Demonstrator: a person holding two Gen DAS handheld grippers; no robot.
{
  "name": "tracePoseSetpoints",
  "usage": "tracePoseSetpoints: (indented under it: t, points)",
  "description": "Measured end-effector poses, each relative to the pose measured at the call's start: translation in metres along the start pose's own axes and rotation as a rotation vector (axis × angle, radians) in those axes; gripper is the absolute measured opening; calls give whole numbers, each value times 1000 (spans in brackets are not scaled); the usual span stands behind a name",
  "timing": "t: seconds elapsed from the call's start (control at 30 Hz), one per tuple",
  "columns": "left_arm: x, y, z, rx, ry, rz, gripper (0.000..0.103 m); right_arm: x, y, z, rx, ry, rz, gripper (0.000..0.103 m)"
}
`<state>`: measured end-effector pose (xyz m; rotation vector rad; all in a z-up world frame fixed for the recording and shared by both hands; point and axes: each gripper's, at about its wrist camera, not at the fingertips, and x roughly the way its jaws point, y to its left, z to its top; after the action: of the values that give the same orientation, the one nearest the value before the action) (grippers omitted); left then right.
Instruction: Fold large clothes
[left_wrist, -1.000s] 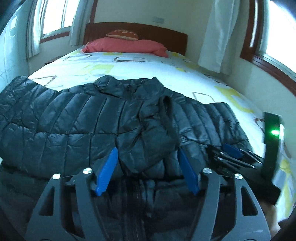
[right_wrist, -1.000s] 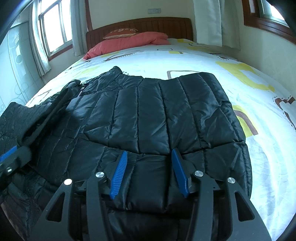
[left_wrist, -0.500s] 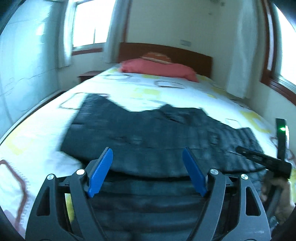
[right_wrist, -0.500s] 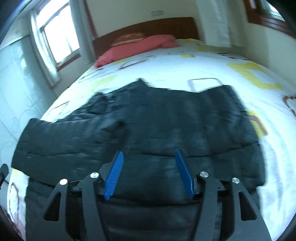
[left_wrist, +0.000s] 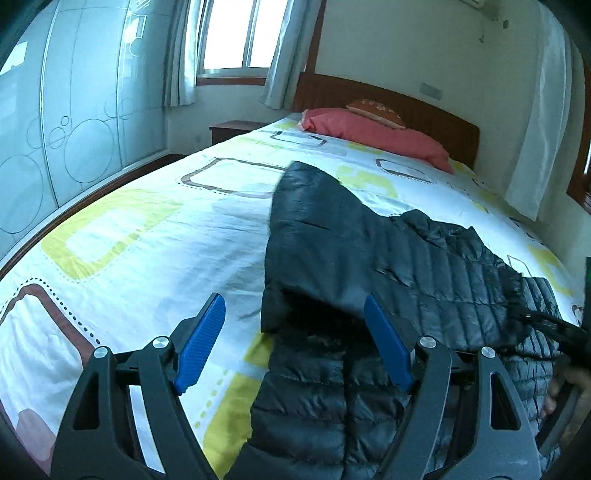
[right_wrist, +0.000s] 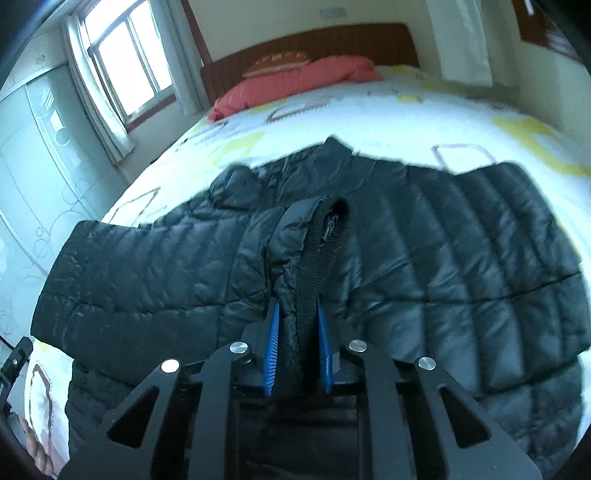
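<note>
Swung leftward, left claw (left_wrist: 295, 347) gapes empty while closing right claw (right_wrist: 297, 347) apparently pinches jacket (right_wrist: 443, 258) cuff.

Behind: coral-pink pillow (left_wrist: 373, 137) against dark wooden headboard (left_wrist: 436, 114), white patterned bedsheet (left_wrist: 147, 236), pale window curtains (left_wrist: 280, 55)

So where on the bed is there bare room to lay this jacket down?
Bare sheet lies between the puffer jacket and the wardrobe-side bed edge, and between its collar and the red pillow. The near middle is covered.
</note>
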<state>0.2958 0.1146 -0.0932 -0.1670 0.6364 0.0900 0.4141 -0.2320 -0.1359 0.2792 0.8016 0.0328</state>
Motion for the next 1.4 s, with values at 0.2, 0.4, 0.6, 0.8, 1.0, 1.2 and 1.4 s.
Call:
tracePoseSetpoints:
  t: [0.2,0.4,0.6,0.8,1.0,1.2,1.4]
  points:
    - [11,-2,3,-11,16,-7,77,-22,-32,12,4,-62,-52,19]
    - [24,-10,3,11,42,-6,77,-31,-71,19,22,-81,-112,19]
    - [48,-23,6,55,67,4,78,-26,-108,12,51,-44,-164,19]
    - [84,-35,7,103,107,52,78,-14,-133,-2,79,-1,-184,19]
    - [119,-27,3,72,199,101,79,-4,-138,-6,67,19,-196,19]
    - [136,-20,1,43,269,71,80,-3,-137,-5,54,32,-195,24]
    - [92,-11,9,37,173,96,80,-42,-121,3,27,-42,-245,54]
